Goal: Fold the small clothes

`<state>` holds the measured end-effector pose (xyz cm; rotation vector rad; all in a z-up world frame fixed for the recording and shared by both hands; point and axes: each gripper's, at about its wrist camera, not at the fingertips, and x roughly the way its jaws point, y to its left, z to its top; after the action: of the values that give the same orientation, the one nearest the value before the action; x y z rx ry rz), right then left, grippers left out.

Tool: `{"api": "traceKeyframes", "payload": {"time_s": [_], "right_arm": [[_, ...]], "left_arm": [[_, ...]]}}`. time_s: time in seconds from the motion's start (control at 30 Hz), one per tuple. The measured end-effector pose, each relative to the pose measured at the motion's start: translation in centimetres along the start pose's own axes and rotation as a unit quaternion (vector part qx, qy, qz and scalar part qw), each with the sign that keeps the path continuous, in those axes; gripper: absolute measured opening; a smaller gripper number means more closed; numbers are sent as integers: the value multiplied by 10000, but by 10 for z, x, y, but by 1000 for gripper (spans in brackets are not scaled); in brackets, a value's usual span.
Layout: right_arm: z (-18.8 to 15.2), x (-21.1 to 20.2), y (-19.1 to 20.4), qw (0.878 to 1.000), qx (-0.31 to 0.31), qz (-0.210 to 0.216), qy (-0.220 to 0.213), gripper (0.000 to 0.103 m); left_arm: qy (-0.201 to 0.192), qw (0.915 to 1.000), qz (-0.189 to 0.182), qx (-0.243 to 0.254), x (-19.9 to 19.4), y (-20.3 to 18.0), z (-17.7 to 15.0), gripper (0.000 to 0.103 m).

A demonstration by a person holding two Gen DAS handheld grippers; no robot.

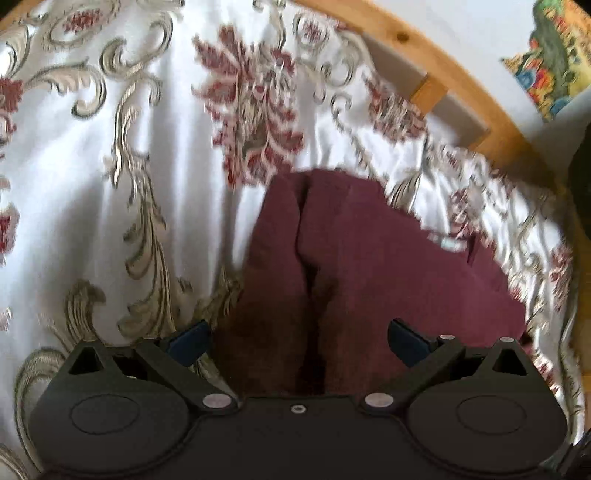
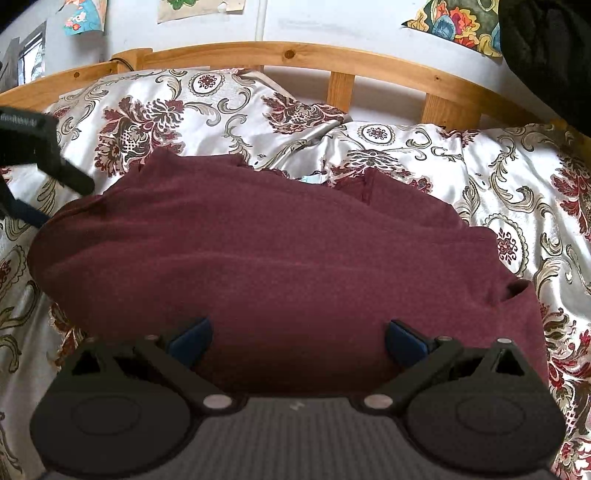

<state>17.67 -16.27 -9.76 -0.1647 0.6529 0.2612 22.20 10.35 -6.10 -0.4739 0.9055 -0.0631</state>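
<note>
A maroon garment [image 2: 266,251] lies spread on a white bedspread with red and gold floral patterns [image 2: 517,177]. In the left wrist view the garment [image 1: 369,258] shows a deep fold crease down its middle. My left gripper [image 1: 299,339] is open, its blue-padded fingers wide apart just above the garment's near edge. My right gripper [image 2: 299,339] is open too, fingers spread over the garment's near edge. The left gripper also shows in the right wrist view [image 2: 33,147] at the garment's left end. Neither holds cloth.
A wooden bed rail [image 2: 332,59] runs along the far side of the bed, also seen in the left wrist view [image 1: 461,85]. Colourful pictures [image 2: 454,26] hang on the white wall behind. A dark object [image 2: 546,55] is at the upper right.
</note>
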Motion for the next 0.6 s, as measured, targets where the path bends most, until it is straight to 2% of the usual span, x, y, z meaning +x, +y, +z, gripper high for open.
{"api": "traceKeyframes", "payload": {"time_s": [0.13,0.27,0.33,0.4,0.47,0.6], "right_arm": [[0,0,0,10000,-11,9,4,103],[0,1,0,10000,-13,21,11,103],[1,1,0,10000,-14,19,9,103],[1,1,0,10000,-12,19,8,103],[1,1,0,10000,-7,21,10,103],[1,1,0,10000,-16,21,11,103]], "left_arm": [[-250,9983,63,518,1,-15,4,102],[-107,9905,58,1370,18,-39,-1,102],[16,9850,223,1709,30,-46,-2,102],[128,9798,604,1902,40,-46,-3,101],[266,9810,737,1773,46,-38,-2,97],[342,9937,479,954,43,-15,6,91]]}}
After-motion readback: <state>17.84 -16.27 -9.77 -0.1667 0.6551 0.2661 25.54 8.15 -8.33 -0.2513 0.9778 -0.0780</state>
